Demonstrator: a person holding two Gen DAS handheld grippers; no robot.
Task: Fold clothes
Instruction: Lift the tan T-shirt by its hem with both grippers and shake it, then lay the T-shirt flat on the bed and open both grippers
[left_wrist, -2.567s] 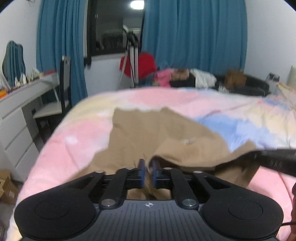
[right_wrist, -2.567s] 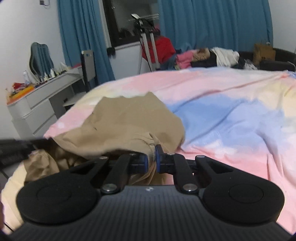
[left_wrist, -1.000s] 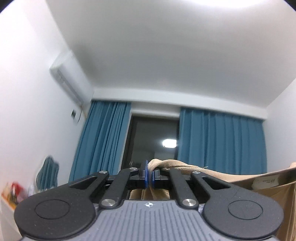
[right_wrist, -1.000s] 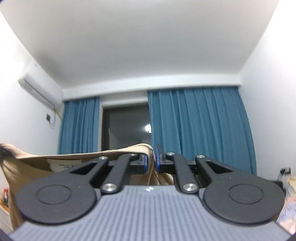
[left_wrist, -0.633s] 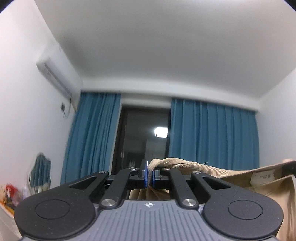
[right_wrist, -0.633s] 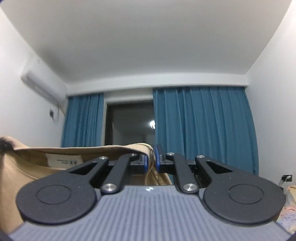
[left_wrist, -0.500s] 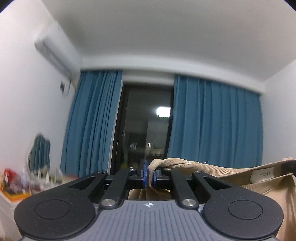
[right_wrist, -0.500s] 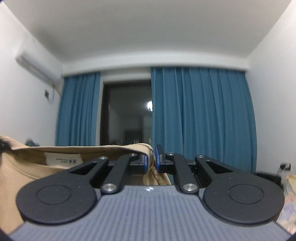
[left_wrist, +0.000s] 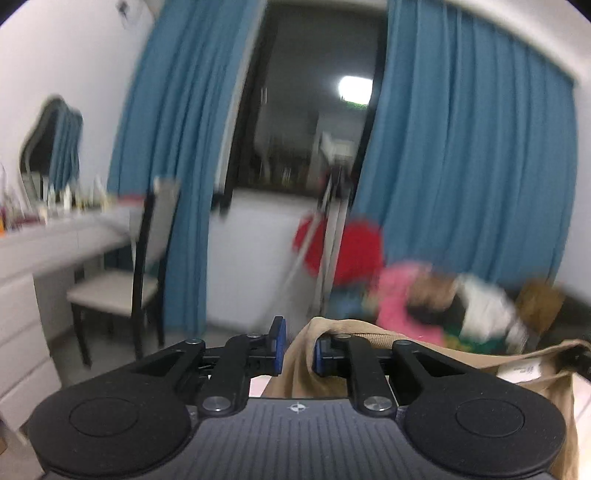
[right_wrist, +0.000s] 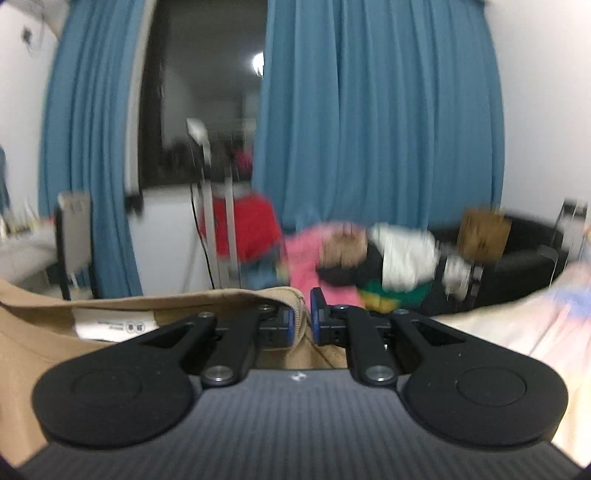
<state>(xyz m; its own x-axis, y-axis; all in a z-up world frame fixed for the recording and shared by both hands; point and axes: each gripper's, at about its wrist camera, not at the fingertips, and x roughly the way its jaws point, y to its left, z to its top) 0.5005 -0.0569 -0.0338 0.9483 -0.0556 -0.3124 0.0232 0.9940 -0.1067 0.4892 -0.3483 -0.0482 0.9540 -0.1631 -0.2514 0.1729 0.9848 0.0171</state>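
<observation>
A tan garment (left_wrist: 458, 354) hangs in the air, stretched by its neckline between my two grippers. My left gripper (left_wrist: 295, 349) is shut on one end of the neckline, the cloth bunched between the blue pads. My right gripper (right_wrist: 302, 322) is shut on the other end of the tan garment (right_wrist: 44, 332). A white neck label shows in the left wrist view (left_wrist: 521, 371) and in the right wrist view (right_wrist: 114, 325). The rest of the garment hangs below, out of sight.
Blue curtains (left_wrist: 458, 184) flank a dark window ahead. A chair (left_wrist: 122, 284) and white dresser (left_wrist: 26, 266) stand at left. A pile of red, pink and white clothes (right_wrist: 351, 254) lies on a dark sofa (right_wrist: 524, 258). The pastel bed cover (right_wrist: 535, 325) shows at right.
Both grippers have tilted down from the ceiling view to level, still holding the tan garment stretched between them. The room's furniture and the bed edge have come into view.
</observation>
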